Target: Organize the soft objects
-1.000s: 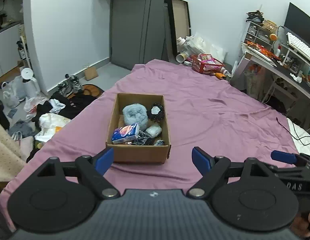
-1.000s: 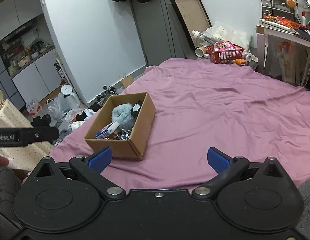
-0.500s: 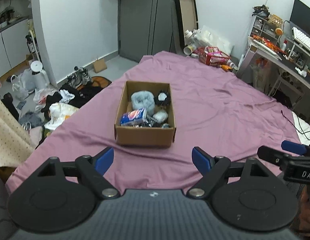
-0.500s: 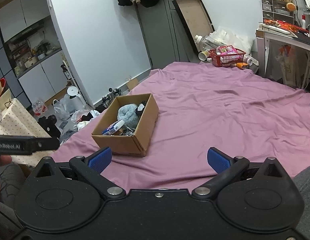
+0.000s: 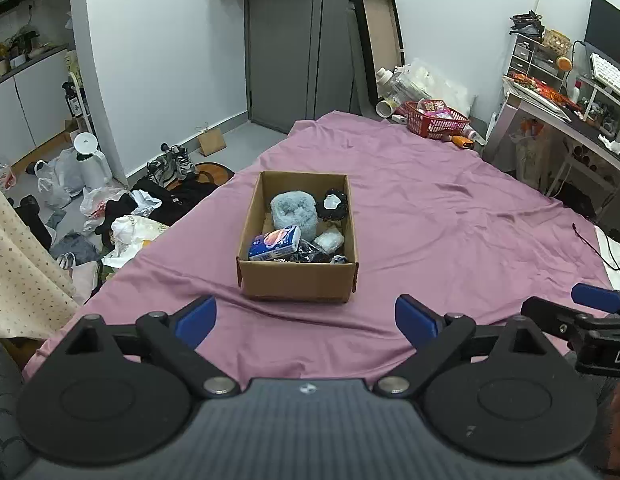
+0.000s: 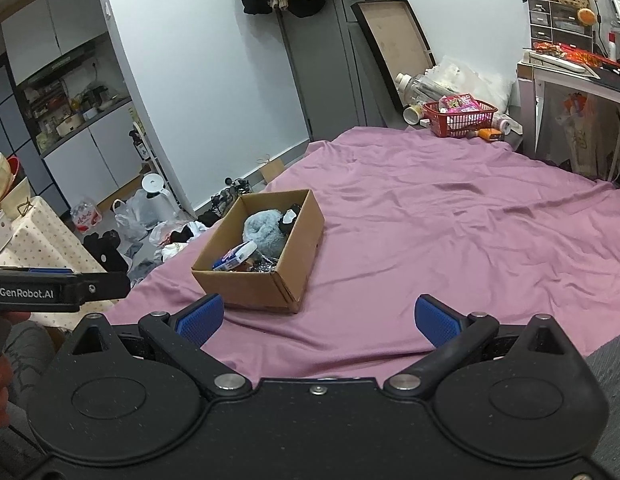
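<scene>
Sitting on the purple bedsheet (image 5: 429, 208), the cardboard box (image 5: 298, 280) holds a fluffy blue-grey bundle (image 5: 292, 212), a tissue pack (image 5: 274, 243) and other small soft items. The left gripper (image 5: 306, 316) and right gripper (image 6: 317, 317) hover near the bed's front edge, both spread wide and empty, apart from the box

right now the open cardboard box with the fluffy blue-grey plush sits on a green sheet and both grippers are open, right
Not quite. The open cardboard box with the fluffy blue-grey plush sits on a purple sheet, as the left wrist view shows. Both grippers are open.
</scene>
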The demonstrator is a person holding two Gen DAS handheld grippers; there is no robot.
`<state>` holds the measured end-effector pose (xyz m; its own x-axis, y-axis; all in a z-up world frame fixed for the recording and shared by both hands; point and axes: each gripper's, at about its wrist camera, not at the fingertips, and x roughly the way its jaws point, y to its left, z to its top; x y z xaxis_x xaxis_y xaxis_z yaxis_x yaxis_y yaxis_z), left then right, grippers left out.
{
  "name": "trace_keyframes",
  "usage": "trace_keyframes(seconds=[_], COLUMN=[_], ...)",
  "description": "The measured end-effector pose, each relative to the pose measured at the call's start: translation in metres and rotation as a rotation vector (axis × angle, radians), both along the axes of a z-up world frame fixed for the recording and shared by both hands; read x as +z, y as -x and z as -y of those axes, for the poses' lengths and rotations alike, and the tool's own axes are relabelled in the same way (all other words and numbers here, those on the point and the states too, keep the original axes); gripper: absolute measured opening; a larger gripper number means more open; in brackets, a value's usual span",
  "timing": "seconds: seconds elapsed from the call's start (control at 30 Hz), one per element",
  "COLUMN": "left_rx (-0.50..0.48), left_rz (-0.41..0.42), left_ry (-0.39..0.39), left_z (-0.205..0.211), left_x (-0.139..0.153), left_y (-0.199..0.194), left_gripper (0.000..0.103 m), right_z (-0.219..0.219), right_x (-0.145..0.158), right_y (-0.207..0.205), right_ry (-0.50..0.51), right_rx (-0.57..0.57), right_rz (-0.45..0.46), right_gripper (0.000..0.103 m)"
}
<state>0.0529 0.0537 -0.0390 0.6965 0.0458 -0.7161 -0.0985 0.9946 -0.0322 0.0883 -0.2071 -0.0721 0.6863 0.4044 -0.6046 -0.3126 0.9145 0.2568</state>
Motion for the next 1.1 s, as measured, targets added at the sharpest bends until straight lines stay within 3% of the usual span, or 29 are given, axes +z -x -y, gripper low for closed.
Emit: trace_keyframes(seconds=[0.07,1.1], left_rx=[0.003,0.005], left_rz=[0.0,0.004], left_ry=[-0.004,-0.023], left_z=[0.0,0.004], left_x=[0.0,-0.001], left_y=[0.0,0.0], left_gripper=[0.1,0.102], right_z=[0.0,-0.01], right_x=[0.001,0.002], right_y=[0.0,0.002], right_ry=[0.0,0.015], right_rx=[0.002,0.023], right_rz=[0.001,-0.001], right_gripper=[0.103,0.103])
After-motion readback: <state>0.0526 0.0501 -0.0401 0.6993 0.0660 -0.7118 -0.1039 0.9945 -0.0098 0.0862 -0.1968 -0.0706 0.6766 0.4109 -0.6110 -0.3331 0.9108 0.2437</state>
